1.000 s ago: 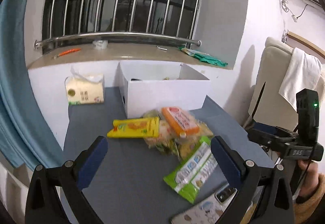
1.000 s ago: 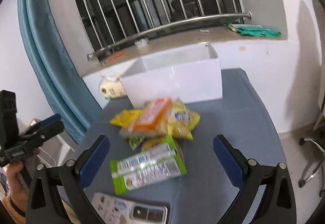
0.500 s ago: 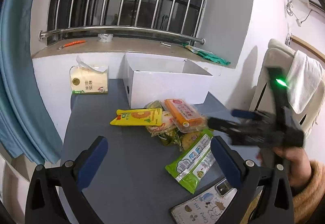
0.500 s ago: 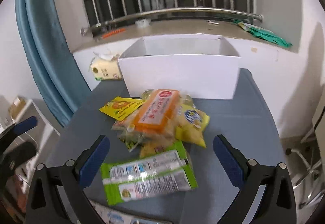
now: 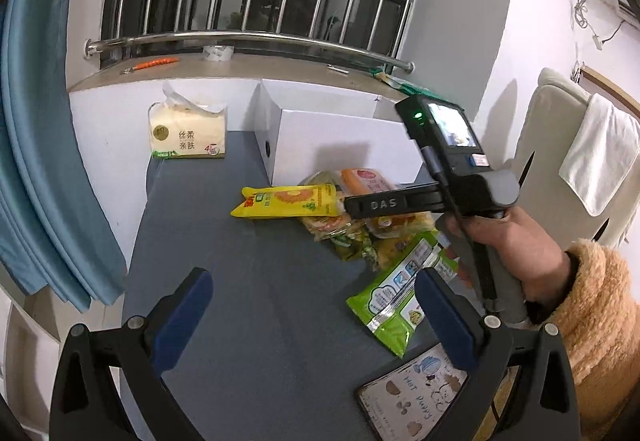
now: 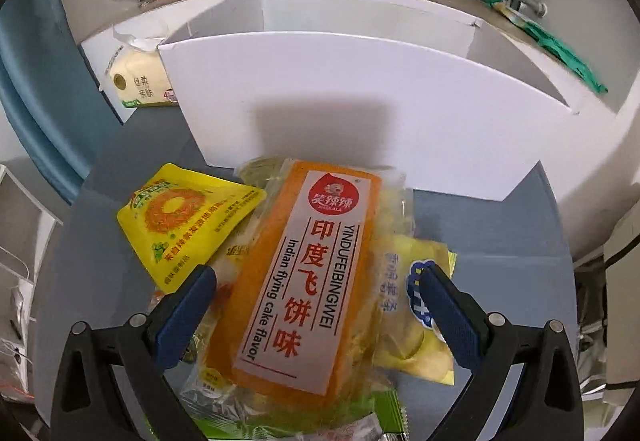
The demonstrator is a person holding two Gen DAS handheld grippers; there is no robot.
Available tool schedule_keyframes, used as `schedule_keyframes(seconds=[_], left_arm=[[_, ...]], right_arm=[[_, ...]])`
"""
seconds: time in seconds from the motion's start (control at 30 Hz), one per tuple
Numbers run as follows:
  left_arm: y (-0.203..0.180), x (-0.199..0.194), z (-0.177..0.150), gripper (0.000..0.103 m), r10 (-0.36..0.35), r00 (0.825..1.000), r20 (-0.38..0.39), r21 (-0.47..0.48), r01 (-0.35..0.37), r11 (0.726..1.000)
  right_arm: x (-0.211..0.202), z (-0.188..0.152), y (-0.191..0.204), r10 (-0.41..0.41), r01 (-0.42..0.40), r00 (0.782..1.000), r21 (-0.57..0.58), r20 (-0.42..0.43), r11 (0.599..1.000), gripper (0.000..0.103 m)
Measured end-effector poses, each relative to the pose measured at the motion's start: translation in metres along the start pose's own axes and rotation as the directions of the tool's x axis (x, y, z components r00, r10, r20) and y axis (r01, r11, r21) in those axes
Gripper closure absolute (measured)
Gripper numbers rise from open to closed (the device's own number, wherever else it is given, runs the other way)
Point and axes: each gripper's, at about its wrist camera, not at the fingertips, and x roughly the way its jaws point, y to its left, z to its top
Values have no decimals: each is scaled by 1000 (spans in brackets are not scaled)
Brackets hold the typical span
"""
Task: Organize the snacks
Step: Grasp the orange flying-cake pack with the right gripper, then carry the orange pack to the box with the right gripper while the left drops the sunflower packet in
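A pile of snack packs lies on the grey table in front of an open white box point(image 5: 340, 137) point(image 6: 360, 101). On top is an orange flying-cake pack point(image 6: 304, 273) point(image 5: 366, 179). A yellow pouch point(image 5: 288, 201) point(image 6: 188, 221) lies at the pile's left, a green pack point(image 5: 400, 293) nearer. My right gripper point(image 6: 318, 279) is open and straddles the orange pack from just above. In the left wrist view it reaches over the pile. My left gripper point(image 5: 312, 293) is open and empty over bare table.
A tissue pack point(image 5: 186, 133) point(image 6: 138, 81) stands left of the box against the wall. A phone point(image 5: 416, 393) lies at the table's near edge. A blue curtain point(image 5: 36, 161) hangs at the left. A windowsill with bars runs behind the box.
My right gripper has swung in from the right and dropped low over the pile, now around the orange pack. My left gripper has stayed nearly still.
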Motion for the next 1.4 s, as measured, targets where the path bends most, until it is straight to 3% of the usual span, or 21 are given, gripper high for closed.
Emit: schedule_keyframes(seconds=[0.03, 0.1, 0.23, 0.33, 0.47, 0.57, 0.63, 0.7, 0.77, 0.83, 0.9, 0.97, 1.0, 1.07, 1.13, 1.2, 1.23, 1.27, 1.37, 1.4], left_arm=[[1, 1, 0, 0, 3, 1000, -3, -3, -3, 1000], [4, 4, 0, 0, 3, 1000, -12, -12, -3, 1000], [7, 15, 2, 0, -7, 999, -31, -12, 7, 1000], [9, 32, 12, 0, -20, 998, -53, 66, 23, 998], [26, 71, 34, 0, 54, 990, -132, 91, -42, 995], [30, 100, 50, 0, 4, 985, -171, 90, 12, 996], [30, 123, 61, 0, -30, 978, -207, 133, 58, 989], [32, 145, 68, 0, -10, 968, -251, 231, 70, 970], [33, 159, 71, 0, 55, 961, -272, 344, 44, 938], [33, 167, 70, 0, 123, 958, -260, 481, 18, 876], [27, 174, 60, 0, 217, 951, -218, 616, -38, 787], [20, 179, 51, 0, 252, 949, -190, 692, -53, 720], [13, 183, 44, 0, 274, 949, -154, 737, -75, 672], [7, 188, 37, 0, 291, 951, -100, 768, -112, 631], [2, 196, 40, 0, 290, 954, -71, 763, -135, 632], [4, 201, 47, 6, 252, 964, -90, 736, -106, 669], [6, 204, 51, 32, 231, 966, -115, 716, -80, 693], [8, 208, 51, 66, 213, 966, -148, 697, -51, 716], [13, 208, 55, 71, 236, 962, -134, 680, -84, 728], [17, 203, 60, 73, 209, 967, -148, 644, -67, 762]], right_arm=[[-3, -2, 0, 22, -22, 1000, -6, 6, 1000, 23], [-12, -5, -1, -8, 9, 1000, -31, 22, 999, 39], [-25, -17, -13, 65, -64, 997, -22, 33, 998, 42], [-47, -32, -33, 124, -127, 989, 27, 85, 992, 42], [-81, -52, -52, 182, -197, 970, 85, 158, 977, 42], [-103, -68, -66, 204, -233, 955, 121, 215, 965, 42], [-116, -81, -73, 234, -273, 940, 136, 247, 952, 42], [-125, -89, -76, 252, -295, 930, 135, 269, 946, 42], [-133, -99, -80, 242, -283, 929, 117, 279, 952, 41], [-137, -104, -82, 226, -268, 931, 114, 285, 957, 41], [-140, -111, -90, 212, -261, 932, 139, 293, 955, 41], [-142, -114, -96, 202, -259, 930, 159, 306, 953, 41], [-142, -114, -98, 200, -260, 929, 165, 311, 951, 41], [-141, -112, -99, 201, -263, 927, 170, 316, 950, 41], [-139, -111, -98, 201, -261, 929, 166, 311, 951, 41], [-138, -111, -96, 202, -259, 931, 161, 306, 952, 41], [-138, -111, -96, 202, -258, 932, 160, 302, 953, 41], [-137, -112, -96, 201, -257, 932, 159, 301, 953, 41], [-135, -115, -98, 196, -252, 935, 164, 295, 954, 41], [-135, -115, -99, 199, -255, 935, 167, 294, 952, 41]])
